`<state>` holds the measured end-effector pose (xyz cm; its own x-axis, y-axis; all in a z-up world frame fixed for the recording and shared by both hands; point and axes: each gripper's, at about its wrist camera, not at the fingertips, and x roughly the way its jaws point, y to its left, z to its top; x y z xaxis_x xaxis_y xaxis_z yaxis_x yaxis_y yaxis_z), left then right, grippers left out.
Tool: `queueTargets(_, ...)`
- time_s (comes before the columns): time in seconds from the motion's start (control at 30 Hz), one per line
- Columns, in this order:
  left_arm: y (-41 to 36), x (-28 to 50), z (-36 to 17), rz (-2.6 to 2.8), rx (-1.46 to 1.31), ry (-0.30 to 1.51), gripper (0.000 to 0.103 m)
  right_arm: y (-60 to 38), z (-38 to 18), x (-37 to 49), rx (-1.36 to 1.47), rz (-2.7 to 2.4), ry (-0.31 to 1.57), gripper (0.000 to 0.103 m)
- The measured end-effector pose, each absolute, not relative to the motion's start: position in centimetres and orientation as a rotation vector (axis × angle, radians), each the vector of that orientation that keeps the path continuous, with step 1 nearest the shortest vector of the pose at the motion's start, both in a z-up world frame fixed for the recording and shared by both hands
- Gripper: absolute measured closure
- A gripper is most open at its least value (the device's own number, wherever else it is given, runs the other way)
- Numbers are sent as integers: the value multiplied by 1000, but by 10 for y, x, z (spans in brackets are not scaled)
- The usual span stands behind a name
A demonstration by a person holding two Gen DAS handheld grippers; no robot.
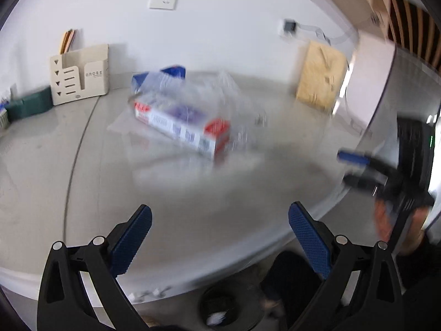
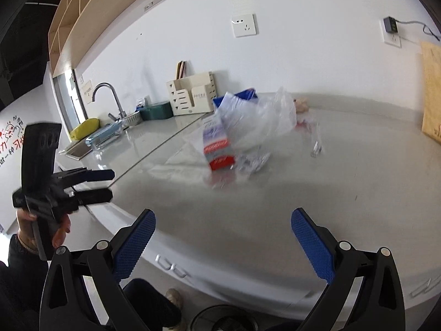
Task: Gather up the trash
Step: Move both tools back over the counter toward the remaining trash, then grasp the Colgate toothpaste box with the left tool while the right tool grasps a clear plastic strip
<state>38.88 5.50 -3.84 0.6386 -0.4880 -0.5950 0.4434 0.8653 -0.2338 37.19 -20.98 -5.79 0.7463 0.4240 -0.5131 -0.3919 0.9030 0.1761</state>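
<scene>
A white, red and blue carton (image 1: 182, 124) lies on the grey counter (image 1: 82, 165), wrapped in a clear plastic bag (image 1: 217, 96). The same carton (image 2: 217, 149) and bag (image 2: 259, 121) show in the right wrist view, with crumpled clear wrap (image 2: 253, 162) and a small wrapper (image 2: 317, 146) beside them. My left gripper (image 1: 220, 237) is open and empty, short of the carton above the counter's front edge. My right gripper (image 2: 223, 237) is open and empty, also near the front edge. Each gripper shows in the other's view, the right one (image 1: 350, 168) and the left one (image 2: 110, 184).
A black trash bin (image 2: 223, 320) stands on the floor below the counter edge. A cream organizer (image 1: 80, 74), a green box (image 1: 30, 104) and a brown envelope (image 1: 319, 77) line the back wall. A sink with faucet (image 2: 104, 96) lies far left.
</scene>
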Motion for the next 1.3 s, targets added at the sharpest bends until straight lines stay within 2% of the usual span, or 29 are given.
queueTargets(0.27,45,507,-16,-380,-279,752,4,-224,-29,428,66,401,539,4)
queueTargets(0.53,11,609,-50,-134,-331,927,5,-239,-46,525,41,284,658,4)
queueTargets(0.83,-1,630,-80,9,-274,1021,32,-246,-71,599,87,264,752,4)
queueTargets(0.87,0,631,-80,10,-281,1021,40,-246,-71,603,92,265,762,4)
queueTargets(1.17,16,619,-85,-19,-332,978,49,-245,-81,629,85,227,820,4)
queueTargets(1.23,22,612,-81,-30,-347,953,51,-244,-84,631,60,215,832,12)
queueTargets(1.3,28,608,-76,-44,-368,936,51,-242,-88,634,39,227,866,49)
